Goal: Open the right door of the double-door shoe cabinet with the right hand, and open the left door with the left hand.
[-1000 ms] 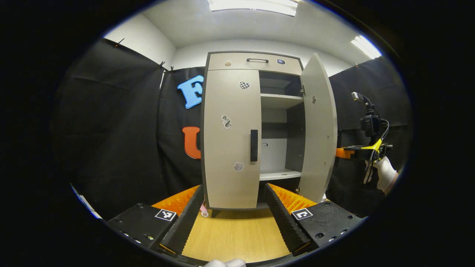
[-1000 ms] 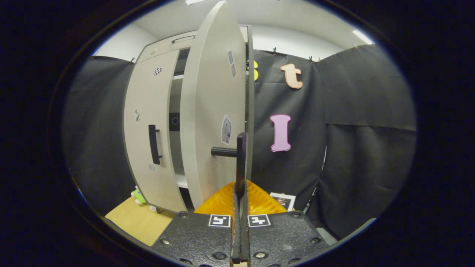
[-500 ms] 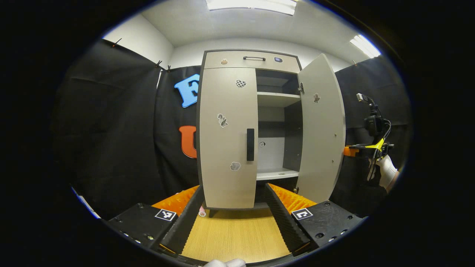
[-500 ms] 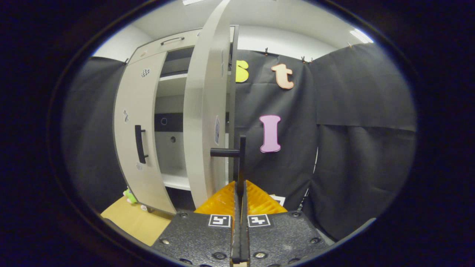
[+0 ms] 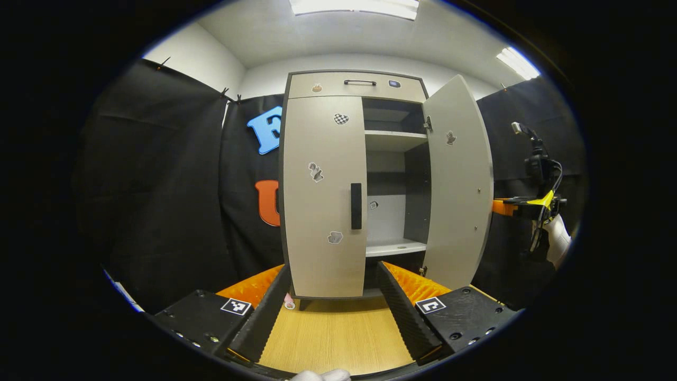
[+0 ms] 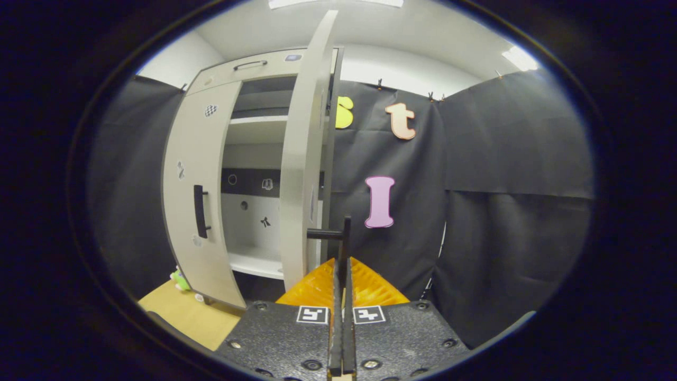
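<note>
Right gripper (image 6: 341, 275) is clamped on the swung-out right door's handle (image 6: 345, 238); left gripper (image 5: 333, 296) gapes empty, left door (image 5: 322, 196) closed at 12 o'clock—rigid hinged panel, best gripped by its bar handle (image 5: 356, 206).

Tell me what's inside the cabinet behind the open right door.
Behind the right door, bare shelves, with small stickers on the back panel. The closed left door hides the other half.
</note>
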Demonstrator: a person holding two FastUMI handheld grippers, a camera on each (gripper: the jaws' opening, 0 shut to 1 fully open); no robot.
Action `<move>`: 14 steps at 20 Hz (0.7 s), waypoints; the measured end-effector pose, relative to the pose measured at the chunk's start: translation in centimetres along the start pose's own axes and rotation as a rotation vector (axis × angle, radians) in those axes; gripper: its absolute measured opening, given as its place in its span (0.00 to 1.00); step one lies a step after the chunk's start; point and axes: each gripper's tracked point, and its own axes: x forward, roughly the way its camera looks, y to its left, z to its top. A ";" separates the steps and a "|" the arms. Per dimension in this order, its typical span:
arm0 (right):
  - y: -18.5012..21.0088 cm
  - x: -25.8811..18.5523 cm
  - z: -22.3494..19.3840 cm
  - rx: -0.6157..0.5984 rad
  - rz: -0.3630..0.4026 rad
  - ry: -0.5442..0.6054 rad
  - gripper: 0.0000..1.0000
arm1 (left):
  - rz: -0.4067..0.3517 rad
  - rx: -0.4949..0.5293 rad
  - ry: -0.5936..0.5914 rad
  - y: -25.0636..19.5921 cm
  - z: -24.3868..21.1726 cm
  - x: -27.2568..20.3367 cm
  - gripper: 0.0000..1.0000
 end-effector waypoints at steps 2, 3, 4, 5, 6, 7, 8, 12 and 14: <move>0.1 -1.0 0.2 0.032 0.005 0.010 0.05 | 0.008 0.003 -0.005 0.2 0.2 -0.1 0.97; -0.1 -2.1 0.4 0.051 -0.008 0.014 0.06 | 0.015 0.008 -0.006 0.4 0.3 -0.2 0.97; 0.1 -2.9 0.8 0.065 -0.011 0.008 0.17 | 0.021 0.011 -0.005 0.6 0.3 -0.2 0.97; 1.0 -3.5 0.9 0.071 -0.001 0.002 0.22 | 0.030 0.013 0.001 1.1 0.0 -0.2 0.97; 1.9 -4.3 0.8 0.068 0.017 0.010 0.38 | 0.036 0.014 0.008 1.5 -0.2 -0.2 0.97; 3.0 -5.2 0.7 0.051 0.041 0.014 0.48 | 0.039 0.015 0.006 1.8 -0.2 0.0 0.97; 4.2 -6.0 0.6 0.036 0.069 0.013 0.66 | 0.045 0.018 0.004 2.1 -0.1 0.1 0.97; 8.7 -8.9 -1.4 0.002 0.138 0.024 0.96 | 0.057 0.018 -0.004 2.7 -0.1 0.3 0.97; 10.3 -10.4 -2.8 -0.012 0.132 0.015 1.00 | 0.056 0.020 -0.006 2.9 -0.1 0.6 0.97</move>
